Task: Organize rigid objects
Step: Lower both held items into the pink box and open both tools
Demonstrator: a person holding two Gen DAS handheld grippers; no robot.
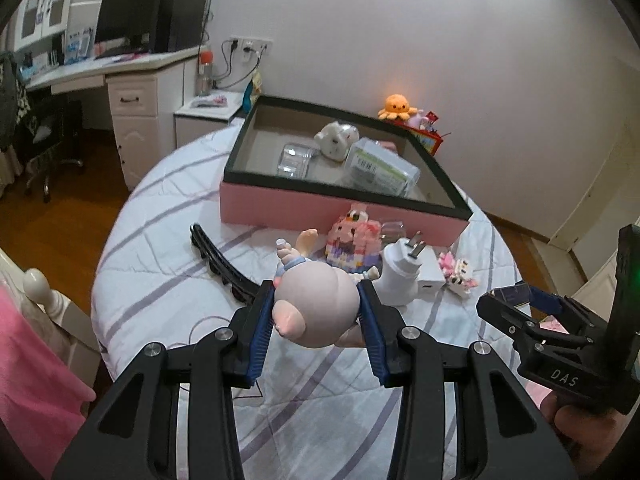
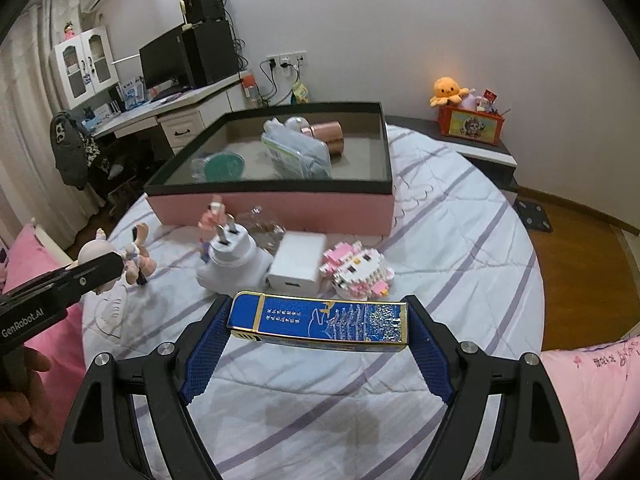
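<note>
My left gripper (image 1: 316, 292) is shut on a pale bald doll figure (image 1: 320, 308), held head-toward-camera above the striped bedsheet (image 1: 168, 264). In the right wrist view the same doll (image 2: 94, 254) shows behind the left gripper's fingers (image 2: 96, 266). My right gripper (image 2: 319, 306) is shut on a long blue and gold box (image 2: 320, 322), gripped by its two ends and lifted off the sheet. A pink box with a black rim (image 1: 344, 190) (image 2: 264, 186) stands beyond, holding a clear labelled container (image 1: 380, 166), a white toy (image 1: 336, 140) and a small clear case (image 1: 294, 158).
On the sheet before the pink box lie a white plug adapter (image 2: 232, 260), a white charger cube (image 2: 298, 266), a pink-and-white block cat (image 2: 358, 270), a pink block figure (image 1: 352, 240) and a black curved track piece (image 1: 216, 260). A desk with a monitor (image 1: 124, 24) stands far left.
</note>
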